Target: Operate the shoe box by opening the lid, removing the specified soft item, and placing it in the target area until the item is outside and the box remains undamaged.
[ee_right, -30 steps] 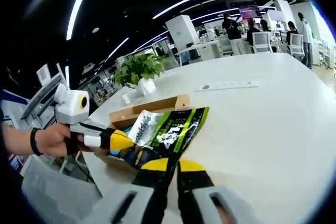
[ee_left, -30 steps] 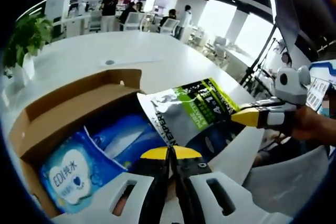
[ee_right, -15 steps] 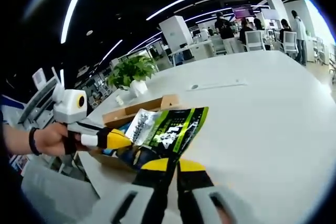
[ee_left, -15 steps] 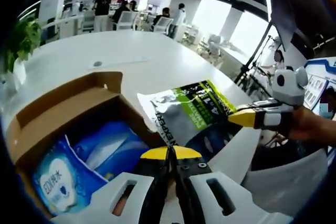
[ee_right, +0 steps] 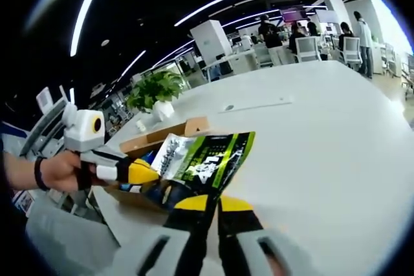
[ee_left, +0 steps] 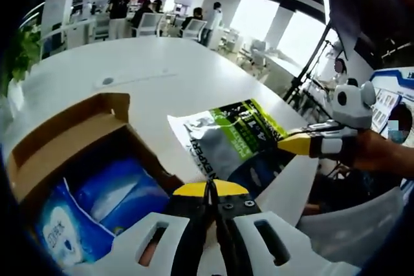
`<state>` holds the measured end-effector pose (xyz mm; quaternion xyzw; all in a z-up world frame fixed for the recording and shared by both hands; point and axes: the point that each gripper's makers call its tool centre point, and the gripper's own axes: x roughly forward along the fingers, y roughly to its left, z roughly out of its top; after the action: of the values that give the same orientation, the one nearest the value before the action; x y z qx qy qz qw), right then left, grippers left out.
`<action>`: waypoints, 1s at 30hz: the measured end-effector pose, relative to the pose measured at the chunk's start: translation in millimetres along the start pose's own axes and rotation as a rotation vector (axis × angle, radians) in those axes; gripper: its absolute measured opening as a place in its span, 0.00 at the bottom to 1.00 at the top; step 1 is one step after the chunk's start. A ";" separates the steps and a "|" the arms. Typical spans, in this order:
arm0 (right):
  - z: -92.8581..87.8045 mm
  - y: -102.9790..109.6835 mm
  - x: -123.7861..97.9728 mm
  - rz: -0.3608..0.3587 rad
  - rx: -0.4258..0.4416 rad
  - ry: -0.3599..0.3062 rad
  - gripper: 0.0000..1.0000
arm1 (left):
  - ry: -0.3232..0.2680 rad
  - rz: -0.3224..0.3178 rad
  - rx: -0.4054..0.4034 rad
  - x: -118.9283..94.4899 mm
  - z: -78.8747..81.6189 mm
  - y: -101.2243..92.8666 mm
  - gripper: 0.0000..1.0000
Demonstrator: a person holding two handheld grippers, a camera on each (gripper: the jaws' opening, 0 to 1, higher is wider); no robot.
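A soft green, black and silver pouch (ee_left: 229,139) hangs over the white table (ee_left: 142,69), just right of the open cardboard shoe box (ee_left: 65,127). My left gripper (ee_left: 208,189) is shut on the pouch's dark lower edge. My right gripper (ee_left: 297,145) comes in from the right, shut on the pouch's far corner. In the right gripper view the same pouch (ee_right: 207,159) stretches between my right gripper (ee_right: 208,203) and the left gripper (ee_right: 139,171), with the box (ee_right: 165,134) behind it.
Blue wet-wipe packs (ee_left: 116,192) lie inside the box. A potted plant (ee_right: 155,88) stands past the box. A hand (ee_left: 381,153) holds the right gripper. Chairs and people (ee_left: 119,11) are at the far end of the table (ee_right: 310,134).
The pouch, held by both grippers, has moved right, away from the box and out over the table. Both grippers stay shut on it.
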<state>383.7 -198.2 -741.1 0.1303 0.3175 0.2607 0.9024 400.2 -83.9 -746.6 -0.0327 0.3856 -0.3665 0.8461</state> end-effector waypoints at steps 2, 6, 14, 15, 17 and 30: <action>0.6 -3.7 -0.9 -0.004 0.001 0.001 0.00 | 0.003 -0.003 0.003 2.2 0.5 -1.8 0.00; 2.2 -10.8 -1.9 -0.010 0.004 0.001 0.00 | 0.004 -0.011 0.008 7.7 4.6 -5.2 0.00; 5.6 -23.6 -3.5 -0.018 0.005 0.003 0.00 | 0.006 -0.021 0.013 19.1 11.0 -9.4 0.00; 5.7 -25.1 -3.3 -0.019 0.004 0.004 0.00 | 0.008 -0.022 0.016 20.3 11.2 -9.9 0.00; 6.1 -28.5 -3.1 -0.020 0.006 0.005 0.00 | 0.012 -0.024 0.022 24.0 11.7 -9.9 0.00; 4.5 -45.4 1.8 -0.030 0.010 0.022 0.00 | 0.033 -0.028 0.037 43.9 14.8 -8.4 0.00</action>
<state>405.4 -235.2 -756.8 0.1271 0.3307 0.2472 0.9019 424.2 -121.7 -761.0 -0.0165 0.3923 -0.3859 0.8348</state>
